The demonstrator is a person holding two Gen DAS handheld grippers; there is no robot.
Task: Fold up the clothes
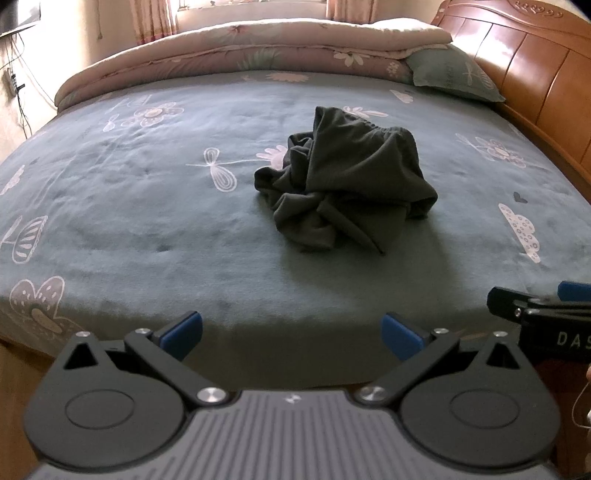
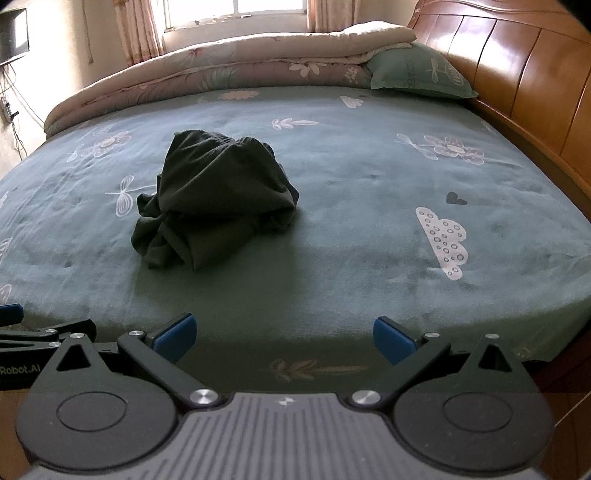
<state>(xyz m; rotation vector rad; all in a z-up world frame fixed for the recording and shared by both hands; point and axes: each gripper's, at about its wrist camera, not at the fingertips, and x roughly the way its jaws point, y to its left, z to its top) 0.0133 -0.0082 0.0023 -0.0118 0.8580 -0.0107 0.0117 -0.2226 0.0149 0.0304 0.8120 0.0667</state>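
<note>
**Bedroom bed, one crumpled garment, two claws at the near edge**

Daylight from a window (image 2: pixel 236 11) behind pink curtains (image 2: pixel 136 33) falls on one bed (image 2: pixel 369 258) covered with a grey-green sheet printed with pale flowers, clouds and a dark heart. One folded quilt (image 2: pixel 221 62) lies along the far side, one green pillow (image 2: pixel 417 74) sits at its right end, and one wooden headboard (image 2: pixel 524 85) runs down the right side.

One dark garment (image 1: pixel 347 184) lies in a bunched heap on the sheet, about mid-bed, well apart from both claws. An elastic, gathered band shows at its top; what kind of clothing it is cannot be told from the heap, and its underside and inner folds are hidden.

Two claws are in view. The left claw (image 1: pixel 291 334) hovers at the near edge of the bed, its two blue pads (image 1: pixel 183 334) spread wide with nothing between them. The right claw (image 2: pixel 284 338) is likewise spread wide and empty, also at the near edge. In the left view the right claw is cut off by the frame, showing only a black arm, a blue tip and part of some lettering; in the right view the left claw is cut off in the same way. A dark screen (image 2: pixel 13 35) and cables on the left wall are only partly visible.
</note>
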